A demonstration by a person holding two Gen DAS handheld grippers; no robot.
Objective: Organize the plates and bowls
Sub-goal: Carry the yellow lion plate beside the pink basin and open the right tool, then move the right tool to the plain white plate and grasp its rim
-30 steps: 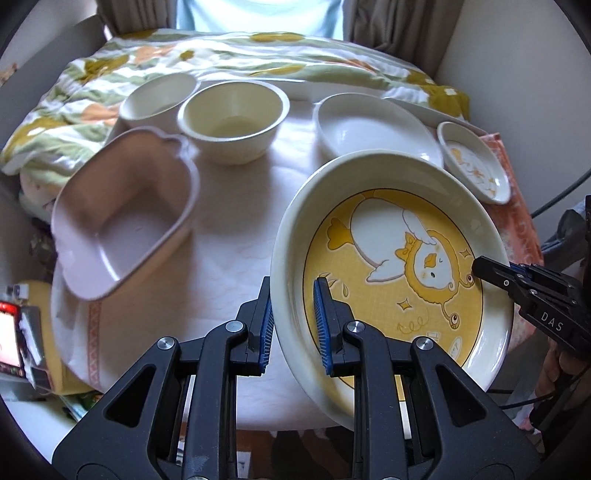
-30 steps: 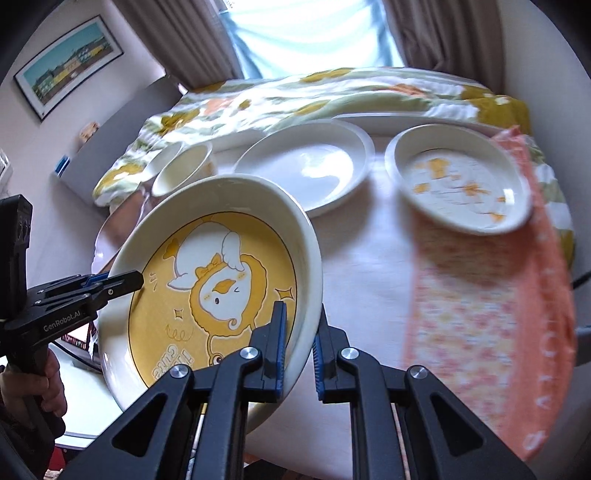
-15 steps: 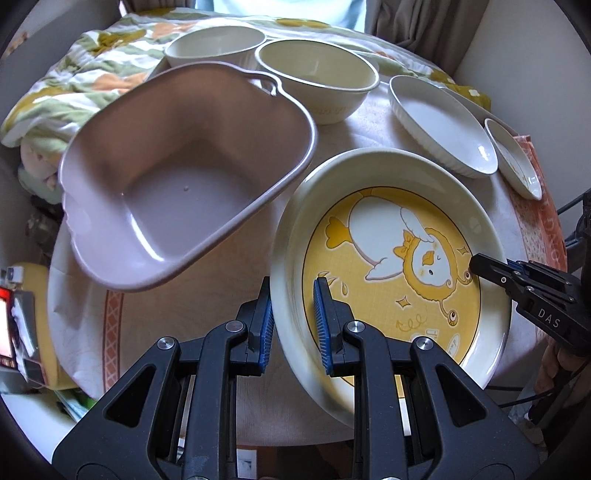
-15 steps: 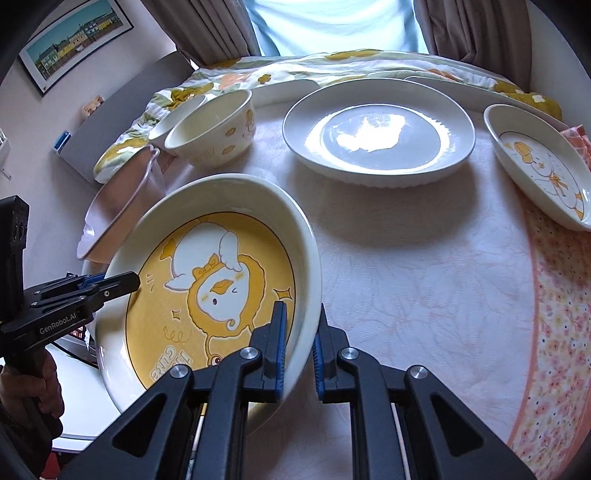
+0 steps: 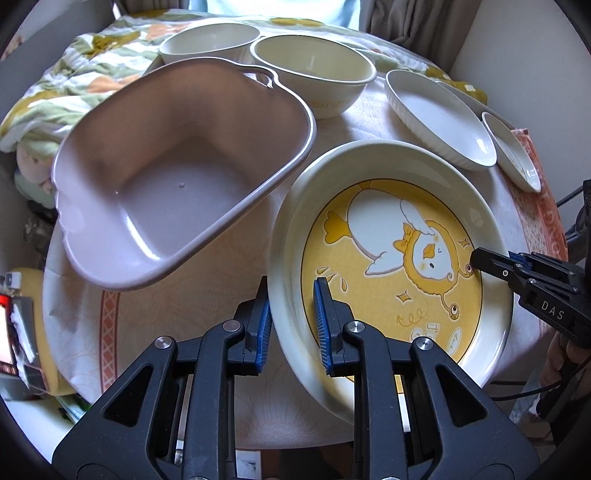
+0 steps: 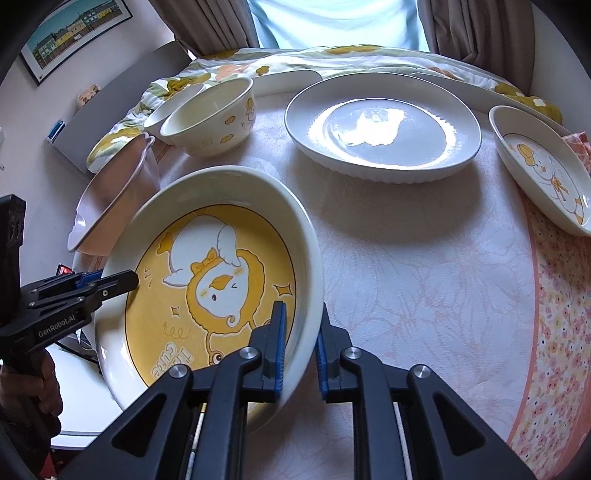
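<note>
**Two grippers clamp a duck-print plate above a crowded table**

A large cream plate (image 5: 391, 258) with a yellow centre and a cartoon duck is gripped from opposite sides. The left gripper (image 5: 291, 325) has its blue-padded fingers (image 5: 322, 321) pressed on either side of the plate's near-left rim, one inside the dish and one outside. The right gripper (image 6: 299, 343) pinches the opposite rim in the same way, its fingers closed on the wall of the plate. In the left wrist view the right gripper's black tip reaches over the plate's far edge by the duck's head. The plate sits tilted, low over the pale tablecloth (image 6: 424, 288); whether it touches the cloth cannot be told.

Just to the left of the plate stands a mauve plastic basin (image 5: 177, 184), its rim close beside the plate's edge. Behind the basin are two cream bowls (image 5: 314, 70), side by side. To the right lies a white fluted oval dish (image 6: 384, 129), and beyond it a small duck-print plate (image 6: 543, 166) near the table's edge, beside an orange floral cloth (image 6: 557, 314). A flower-patterned quilt (image 5: 74, 74) is heaped behind the table, with curtains (image 6: 461, 26) at the window and a framed picture (image 6: 74, 29) on the wall
</note>
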